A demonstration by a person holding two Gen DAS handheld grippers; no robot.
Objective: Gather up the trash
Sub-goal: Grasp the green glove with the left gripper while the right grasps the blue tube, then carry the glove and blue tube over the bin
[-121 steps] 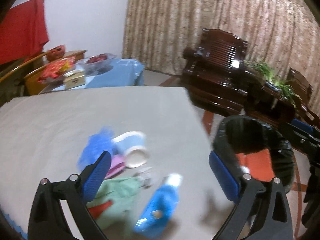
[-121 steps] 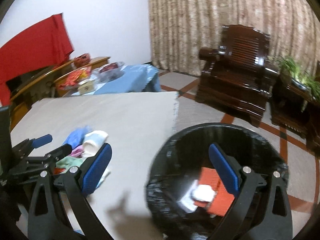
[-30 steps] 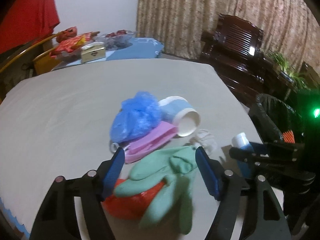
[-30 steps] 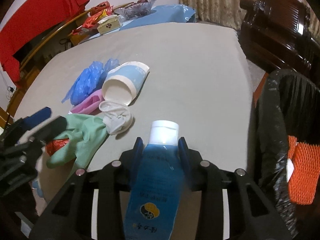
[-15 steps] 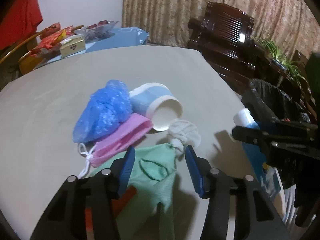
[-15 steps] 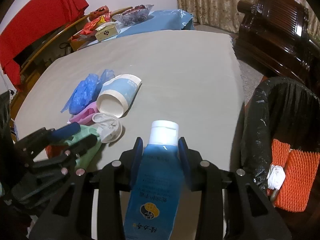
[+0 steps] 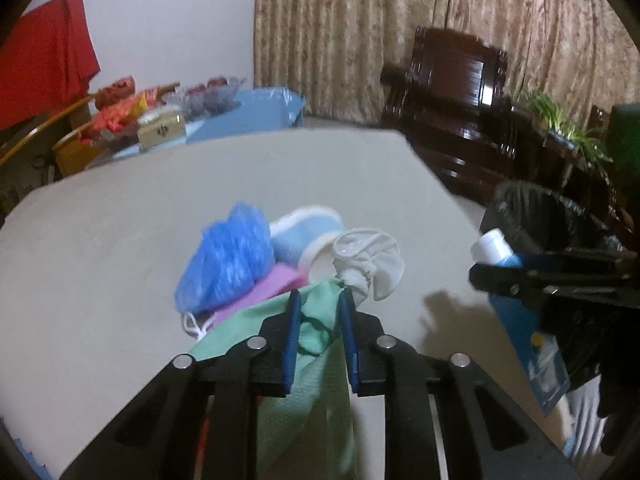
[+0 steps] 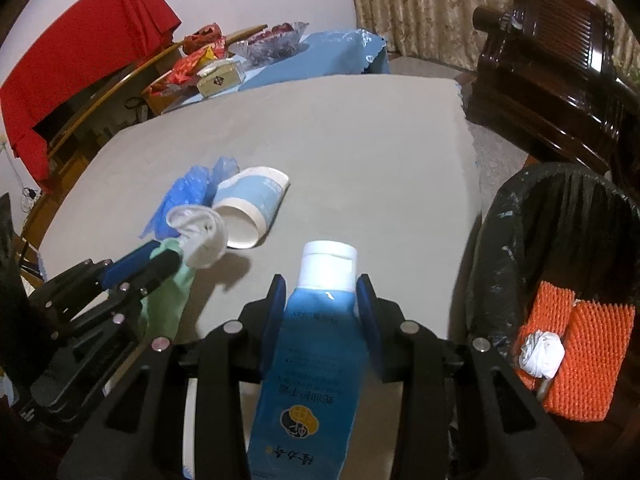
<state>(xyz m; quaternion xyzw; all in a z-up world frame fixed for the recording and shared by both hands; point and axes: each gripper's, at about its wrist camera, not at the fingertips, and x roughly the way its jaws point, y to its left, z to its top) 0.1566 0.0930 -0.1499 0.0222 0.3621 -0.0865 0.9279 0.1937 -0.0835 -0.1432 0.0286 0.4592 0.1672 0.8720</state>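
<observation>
Both grippers are gripping trash. Left gripper [image 7: 318, 298] is pinching a green glove [image 7: 316, 332] between its blue pads [image 7: 291, 336]; its jaws have just been closing, and the cloth is bunching in the narrow gap and hanging down below the fingers. At the tips a crumpled white glove [image 7: 370, 264] is sitting against the green one, lifted clear of the table [image 7: 120, 240] in the right wrist view. Just beyond the tips a pink mask [image 7: 260, 292] is lying under a blue plastic wad [image 7: 228, 260], and a pale blue paper cup [image 7: 304, 236] is lying on its side beside the wad, its mouth facing the gripper.

Right gripper [image 8: 320, 300] is clamping a blue bottle [image 8: 312, 364] by the shoulders, the white cap [image 8: 329, 264] pointing away past the fingertips and the label running back toward the camera. To its right a bin [image 8: 560, 248] lined with a black bag is standing off the table edge, holding orange foam netting [image 8: 576, 348] and a white crumpled wad [image 8: 542, 354]. To its left the left gripper is showing with both gloves.

Farther off behind the table, a second table with a blue cover [image 8: 320, 56] is carrying snack packets and a small box [image 8: 220, 76]; a red cloth [image 8: 80, 48] is hanging on the far left, and dark wooden chairs [image 7: 452, 92] are standing before a patterned curtain [image 7: 400, 20].
</observation>
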